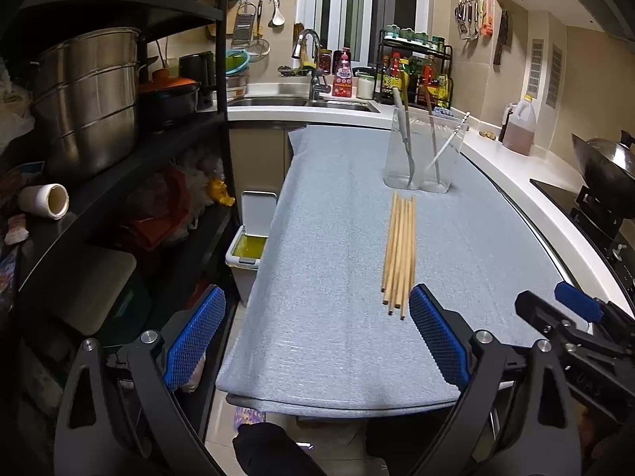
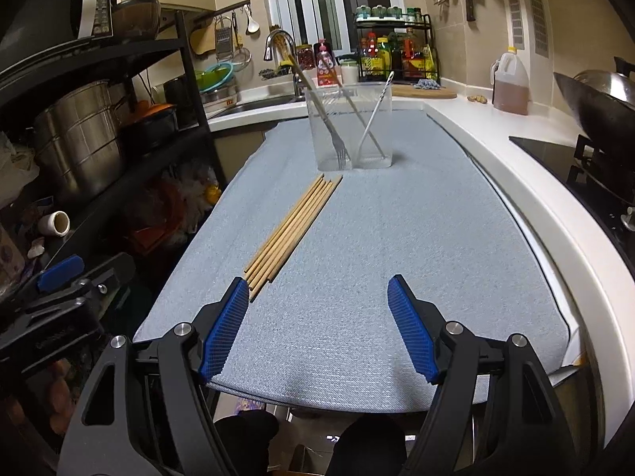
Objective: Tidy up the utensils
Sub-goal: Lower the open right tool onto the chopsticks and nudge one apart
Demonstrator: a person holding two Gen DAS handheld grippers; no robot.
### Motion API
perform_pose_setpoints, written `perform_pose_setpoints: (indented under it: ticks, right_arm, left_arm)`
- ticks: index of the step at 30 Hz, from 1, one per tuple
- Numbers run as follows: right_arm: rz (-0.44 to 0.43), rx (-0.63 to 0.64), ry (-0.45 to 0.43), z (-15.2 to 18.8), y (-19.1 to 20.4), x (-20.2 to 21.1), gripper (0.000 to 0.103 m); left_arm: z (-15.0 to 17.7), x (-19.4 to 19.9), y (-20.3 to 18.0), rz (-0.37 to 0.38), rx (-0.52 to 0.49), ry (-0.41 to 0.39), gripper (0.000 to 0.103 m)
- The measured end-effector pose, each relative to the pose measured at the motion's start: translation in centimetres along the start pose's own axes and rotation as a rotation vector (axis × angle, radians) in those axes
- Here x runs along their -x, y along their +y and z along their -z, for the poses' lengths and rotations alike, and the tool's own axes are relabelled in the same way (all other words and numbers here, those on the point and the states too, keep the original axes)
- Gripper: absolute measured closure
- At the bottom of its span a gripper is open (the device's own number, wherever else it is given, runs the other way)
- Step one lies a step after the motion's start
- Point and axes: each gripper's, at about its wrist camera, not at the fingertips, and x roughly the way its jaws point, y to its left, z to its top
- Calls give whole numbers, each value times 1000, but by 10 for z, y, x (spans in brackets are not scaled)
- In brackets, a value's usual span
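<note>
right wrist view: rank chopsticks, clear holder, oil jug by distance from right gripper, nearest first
From the right gripper:
1. Chopsticks, flat on the mat, ends beside its left finger.
2. Clear holder, upright at the mat's far end.
3. Oil jug, on the counter, far right.

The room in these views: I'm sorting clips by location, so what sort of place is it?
A home kitchen, most likely: a sink with faucet, a rack of condiment bottles, and a wok on a stove.

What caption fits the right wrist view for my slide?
Open right hand-held gripper near loose chopsticks on the grey mat, before the clear holder with a fork.
</note>
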Motion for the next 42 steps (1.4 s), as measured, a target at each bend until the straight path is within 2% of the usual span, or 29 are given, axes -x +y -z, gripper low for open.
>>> perform_pose_setpoints:
  ticks: [1,3,5,6,11,18,21,25,27,30,37,42]
  right_arm:
    - [-4,6,8,1,2,-7,38]
    - [-18,21,24,3,8,-21,57]
    - [-37,30,42,4,13,-35,71]
    - [-53,29,56,4,16,-45,74]
    - [-74,19,74,1,30,-79,80]
    - [-50,-9,106,-7,40,-122,83]
    - [-8,3,132,-6,41,-132,86]
    - [25,23,126,0,37,-133,91]
    - [18,16,123,1,34,-133,91]
    - [-35,-71,138,-3,24,-133,91]
    - [-74,-74,130,-6,29,-134,88]
    - [-49,-38,136,-4,35,-136,88]
  left_arm:
    - [0,-1,2,-5,2,0,12]
    - [1,-4,9,-21,10,2,12]
    - [3,-8,17,-29,26,11,12]
    - [3,-10,21,-34,34,15,12]
    - [5,-21,41,-78,52,30,12]
    - [7,-36,58,-97,79,61,12]
    - [10,-42,59,-99,74,73,12]
    - [10,-47,57,-87,82,83,12]
    - [10,-49,55,-80,81,88,12]
    - [10,-51,53,-75,75,87,12]
    - [9,-51,52,-75,75,85,12]
    - [11,-53,54,-78,82,93,12]
